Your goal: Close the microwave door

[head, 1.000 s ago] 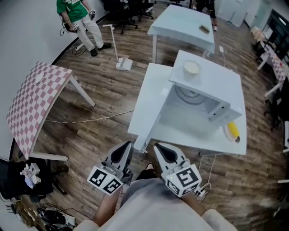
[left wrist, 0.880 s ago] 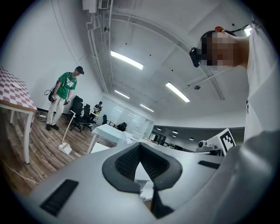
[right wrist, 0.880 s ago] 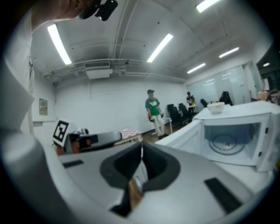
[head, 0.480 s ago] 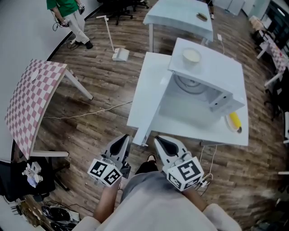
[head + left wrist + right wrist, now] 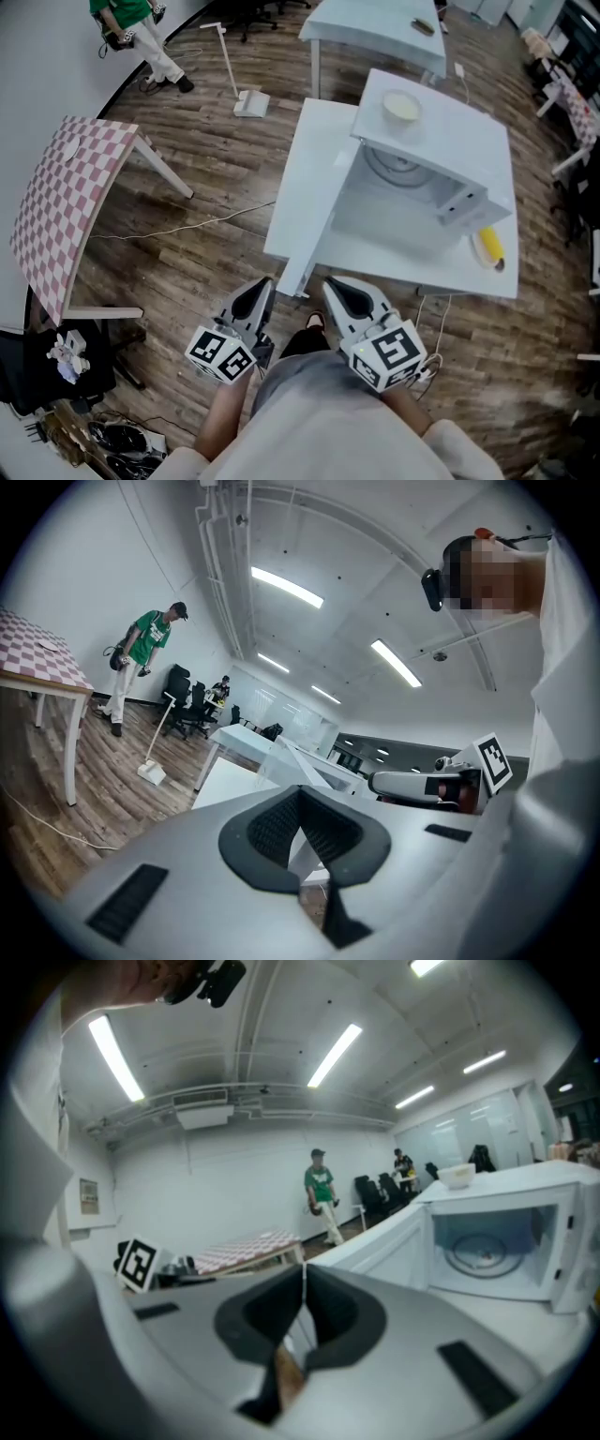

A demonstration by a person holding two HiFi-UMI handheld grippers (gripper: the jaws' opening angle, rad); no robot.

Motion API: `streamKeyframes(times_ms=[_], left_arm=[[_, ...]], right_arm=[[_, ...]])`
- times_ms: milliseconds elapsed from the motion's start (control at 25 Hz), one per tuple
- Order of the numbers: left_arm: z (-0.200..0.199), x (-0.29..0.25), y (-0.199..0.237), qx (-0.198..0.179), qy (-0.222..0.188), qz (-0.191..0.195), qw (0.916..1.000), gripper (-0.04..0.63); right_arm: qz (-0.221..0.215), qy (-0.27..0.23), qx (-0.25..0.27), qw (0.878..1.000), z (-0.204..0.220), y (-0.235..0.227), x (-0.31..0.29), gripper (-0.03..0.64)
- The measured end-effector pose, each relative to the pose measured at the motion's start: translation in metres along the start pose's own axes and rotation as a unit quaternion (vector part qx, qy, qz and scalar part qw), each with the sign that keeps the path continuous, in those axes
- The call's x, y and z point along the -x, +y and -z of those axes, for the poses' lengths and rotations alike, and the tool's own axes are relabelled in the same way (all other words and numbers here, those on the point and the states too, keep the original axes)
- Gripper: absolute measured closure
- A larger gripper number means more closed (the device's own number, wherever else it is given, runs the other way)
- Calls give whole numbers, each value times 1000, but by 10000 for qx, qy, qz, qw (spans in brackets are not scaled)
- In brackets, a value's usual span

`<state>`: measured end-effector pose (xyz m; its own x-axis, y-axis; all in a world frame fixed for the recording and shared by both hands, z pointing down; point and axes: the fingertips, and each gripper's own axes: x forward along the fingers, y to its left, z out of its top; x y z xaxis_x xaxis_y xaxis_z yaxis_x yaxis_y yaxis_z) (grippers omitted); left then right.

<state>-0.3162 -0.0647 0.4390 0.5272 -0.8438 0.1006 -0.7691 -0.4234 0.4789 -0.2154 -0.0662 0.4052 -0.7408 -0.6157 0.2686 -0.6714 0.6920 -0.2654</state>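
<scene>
On white desk [image 5: 309, 159], toward back-right corner: white box microwave [image 5: 450, 141], hinged white door [image 5: 394, 1241] swung wide. Short of front edge: left gripper [image 5: 262, 289], right gripper [image 5: 333, 286], jaws of both pressed together, pinching nothing. Risks, likely: hard shove sliding microwave, jolting cream bowl [image 5: 401, 106] on top; weak push leaving door unlatched.

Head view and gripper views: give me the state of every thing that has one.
microwave door: open wide
microwave: cavity exposed
left gripper: shut, empty
right gripper: shut, empty
bowl: upright on the microwave
</scene>
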Motion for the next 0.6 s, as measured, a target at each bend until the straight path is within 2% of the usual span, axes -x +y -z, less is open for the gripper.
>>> streamKeyframes(times_ms=[600], left_arm=[[18, -10, -15, 45, 288, 514, 9983, 578]], right_arm=[[354, 36, -194, 9992, 11, -12, 13, 593]])
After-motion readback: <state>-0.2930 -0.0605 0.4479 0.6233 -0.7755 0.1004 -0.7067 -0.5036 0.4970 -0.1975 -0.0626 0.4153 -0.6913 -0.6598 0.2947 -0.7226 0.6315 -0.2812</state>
